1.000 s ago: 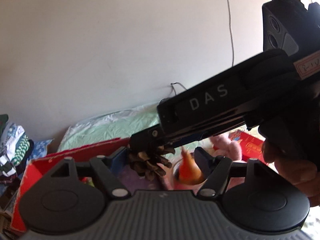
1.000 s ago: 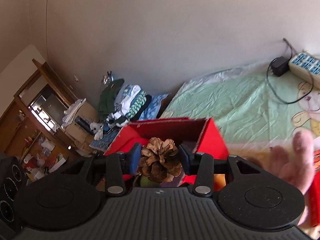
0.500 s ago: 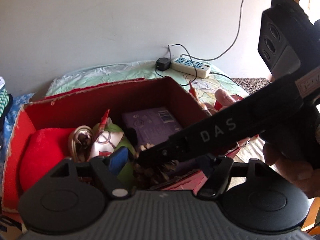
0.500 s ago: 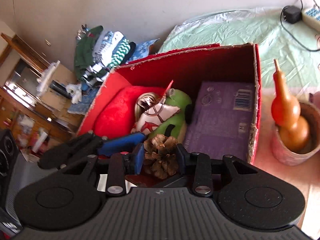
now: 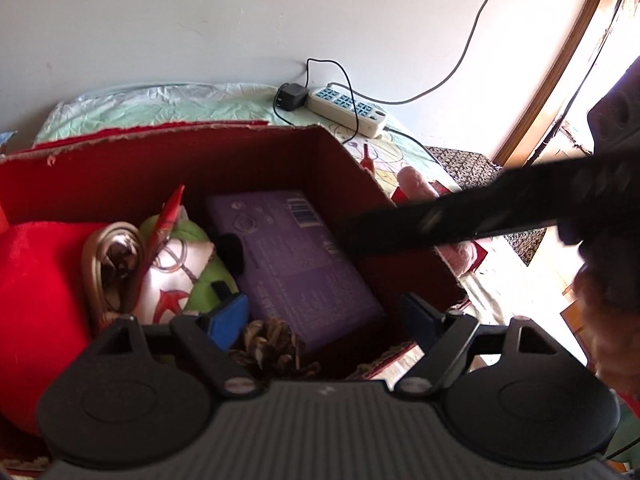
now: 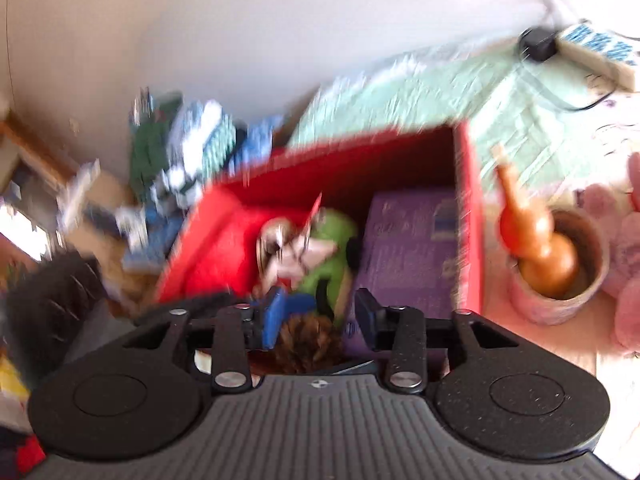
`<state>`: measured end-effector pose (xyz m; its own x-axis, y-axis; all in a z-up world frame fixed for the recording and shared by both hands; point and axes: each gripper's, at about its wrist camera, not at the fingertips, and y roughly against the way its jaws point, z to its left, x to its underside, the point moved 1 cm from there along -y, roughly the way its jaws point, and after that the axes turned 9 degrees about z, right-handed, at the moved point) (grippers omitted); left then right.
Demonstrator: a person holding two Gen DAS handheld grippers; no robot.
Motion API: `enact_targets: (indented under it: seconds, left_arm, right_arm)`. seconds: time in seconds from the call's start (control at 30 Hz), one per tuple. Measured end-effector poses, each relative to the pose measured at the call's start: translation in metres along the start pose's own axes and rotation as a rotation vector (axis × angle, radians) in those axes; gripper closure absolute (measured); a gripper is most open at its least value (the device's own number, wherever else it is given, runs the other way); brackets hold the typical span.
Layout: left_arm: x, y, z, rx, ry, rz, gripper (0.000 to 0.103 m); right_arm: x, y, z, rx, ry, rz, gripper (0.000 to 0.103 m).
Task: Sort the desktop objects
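An open red cardboard box [image 5: 160,136] holds a purple carton [image 5: 296,256], a red cushion and soft toys. A brown pine cone [image 5: 272,344] lies low in the box against the purple carton's near end. My left gripper [image 5: 322,316] hangs over it with its jaws opening wide and nothing pressed between them. The right wrist view is blurred. There my right gripper [image 6: 320,318] has its jaws opening, and the pine cone [image 6: 308,338] sits just below them, clear of the right pad. The right tool's black body [image 5: 500,208] crosses over the box's right wall.
An orange gourd [image 6: 536,248] stands in a cup [image 6: 576,304] right of the box [image 6: 464,184], beside a pink plush [image 6: 624,240]. A power strip [image 5: 348,108] with cables lies behind on the green cloth. Folded clothes [image 6: 192,144] are piled at the left. A hand [image 5: 612,320] grips the right tool.
Both views have tipped down onto the box. The right jaws have spread off the pine cone, which now rests low in the box. The left jaws have widened, and the right tool has drawn back rightward.
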<state>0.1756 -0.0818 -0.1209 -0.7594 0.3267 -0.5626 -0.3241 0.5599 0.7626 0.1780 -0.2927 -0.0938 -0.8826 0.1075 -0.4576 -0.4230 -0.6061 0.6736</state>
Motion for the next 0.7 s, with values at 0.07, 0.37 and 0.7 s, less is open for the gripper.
enact_targets:
  seconds: [0.07, 0.37, 0.7]
  left_arm:
    - [-0.001, 0.006, -0.004, -0.009, -0.02, -0.006, 0.021]
    - [-0.014, 0.05, -0.064, -0.023, -0.129, -0.149, 0.008]
    - [-0.044, -0.001, -0.152, -0.112, -0.282, -0.188, 0.009]
  right_arm:
    - [0.003, 0.028, -0.015, -0.049, -0.068, -0.095, 0.057]
    - [0.018, 0.112, -0.074, 0.163, -0.178, -0.297, 0.058]
    - [0.008, 0.119, -0.1, 0.176, -0.105, -0.209, 0.059]
